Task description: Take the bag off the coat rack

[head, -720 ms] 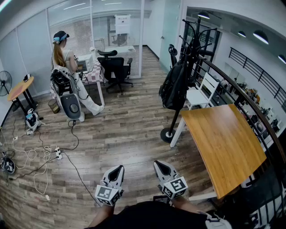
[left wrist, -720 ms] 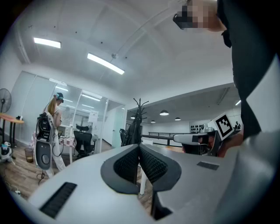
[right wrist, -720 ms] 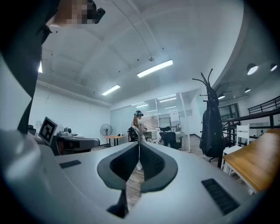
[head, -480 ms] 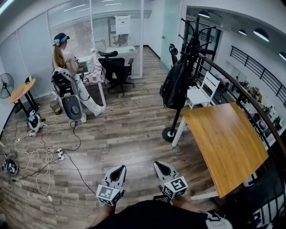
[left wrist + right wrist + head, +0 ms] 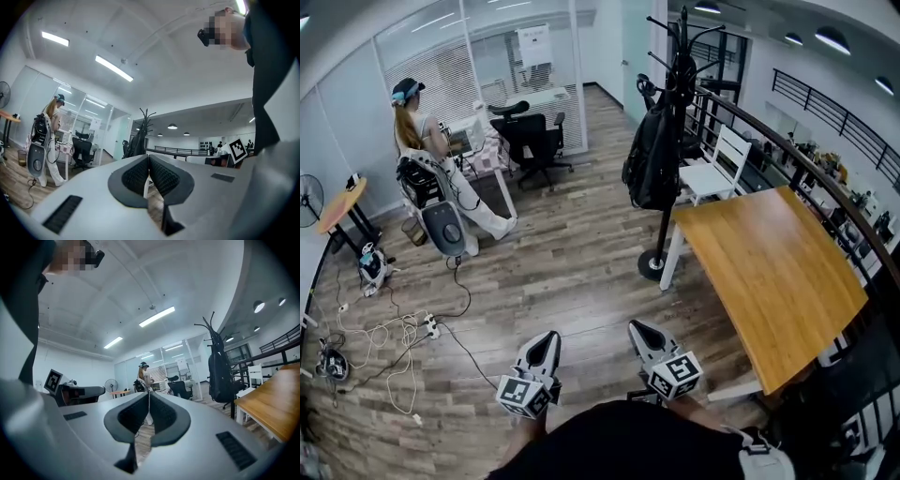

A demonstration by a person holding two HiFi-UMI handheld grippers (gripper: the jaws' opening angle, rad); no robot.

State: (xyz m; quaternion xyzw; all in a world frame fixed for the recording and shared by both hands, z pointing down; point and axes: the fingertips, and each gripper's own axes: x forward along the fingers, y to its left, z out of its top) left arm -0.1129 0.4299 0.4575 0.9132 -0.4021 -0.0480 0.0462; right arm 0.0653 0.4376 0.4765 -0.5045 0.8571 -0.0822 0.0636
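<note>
**Bag on the rack, both grippers clenched and empty, well apart from it.**

The black bag (image 5: 649, 157) hangs upright against the pole of the rack (image 5: 667, 223), its top up among the hooks and its bottom clear of the round base on the floor (image 5: 572, 253). A white chair (image 5: 712, 173) stands just beside the rack, and the near corner of a wooden table (image 5: 769, 272) reaches close to the pole. At the near edge of the head view the left gripper (image 5: 547, 337) and right gripper (image 5: 636, 328) are held side by side, level. Each has its jaws pressed together with nothing between them. Far left, a person (image 5: 412, 122) stands at a desk (image 5: 492, 150), and cables (image 5: 384, 333) trail across the boards.
</note>
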